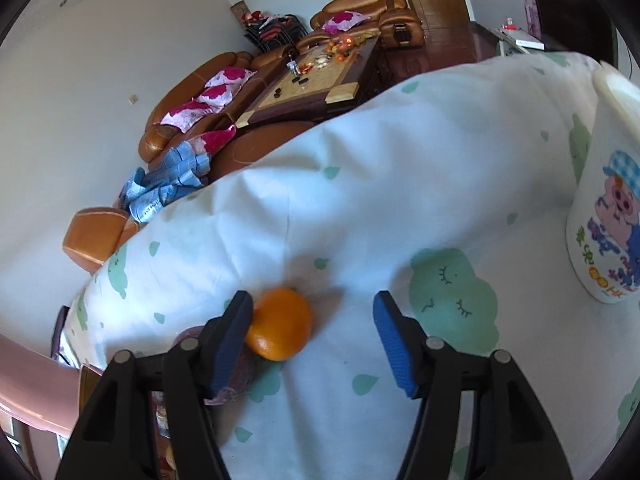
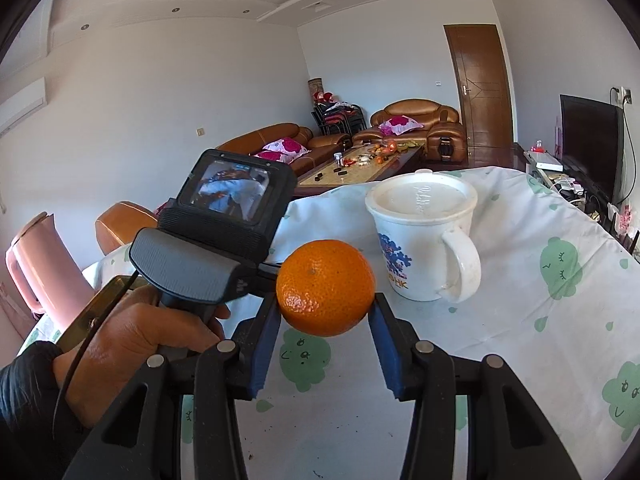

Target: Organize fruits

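The right gripper [image 2: 324, 312] is seen clamped on a tangerine [image 2: 326, 286], the fruit pinched between the two blue-padded fingers [image 2: 262, 350] and held above the table [image 2: 520, 360], which is covered with a white cloth printed with green cloud faces; beyond the fruit a white lidded mug [image 2: 424, 236] with a cartoon print is stood on the cloth, its handle turned toward the right of the right wrist view; to the left of that view the left hand [image 2: 140, 332] is seen wrapped round the handle of the other gripper, whose small camera screen is lit; a pink jug [image 2: 44, 268] is stood at the far left.

In the left wrist view the left gripper [image 1: 314, 332] is pointed down at the cloth with its fingers [image 1: 390, 340] spread apart and nothing pressed between them; a second tangerine [image 1: 280, 324] is lain on the table [image 1: 400, 200] just inside the left finger, touching it or very nearly so, which cannot be told; a purplish object [image 1: 240, 376] is partly hidden behind that same finger and cannot be identified; the mug [image 1: 608, 208] is seen at the right edge, well apart from the fruit; brown sofas and a low table with scattered items are seen in the room behind.
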The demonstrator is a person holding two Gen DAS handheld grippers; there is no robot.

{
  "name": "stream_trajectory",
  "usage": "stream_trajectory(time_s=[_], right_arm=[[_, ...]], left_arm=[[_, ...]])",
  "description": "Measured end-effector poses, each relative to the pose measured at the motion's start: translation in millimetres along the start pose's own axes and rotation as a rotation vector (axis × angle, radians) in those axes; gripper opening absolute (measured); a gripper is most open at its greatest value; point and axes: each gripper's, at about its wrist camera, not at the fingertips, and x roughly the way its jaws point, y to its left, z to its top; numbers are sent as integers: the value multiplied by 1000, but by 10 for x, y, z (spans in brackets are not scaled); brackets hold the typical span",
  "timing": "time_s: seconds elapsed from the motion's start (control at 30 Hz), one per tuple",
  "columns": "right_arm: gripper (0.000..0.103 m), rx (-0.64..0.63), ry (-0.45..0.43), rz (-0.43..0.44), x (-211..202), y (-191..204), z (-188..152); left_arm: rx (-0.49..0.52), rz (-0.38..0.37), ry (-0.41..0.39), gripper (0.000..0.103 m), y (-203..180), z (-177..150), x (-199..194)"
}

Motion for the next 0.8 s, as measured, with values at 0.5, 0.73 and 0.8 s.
stream_trajectory(time_s=[0.5, 0.73, 0.8], right_arm=[[47, 8, -14, -6, -52, -24, 6], [47, 13, -20, -19, -68, -68, 14], [47, 5, -28, -30, -81, -56, 14]], left_arm=[[-101, 29, 102, 60, 200, 37, 120], [-112, -19, 114, 37, 123, 29, 57], [-122, -45, 110, 37, 141, 14, 36]])
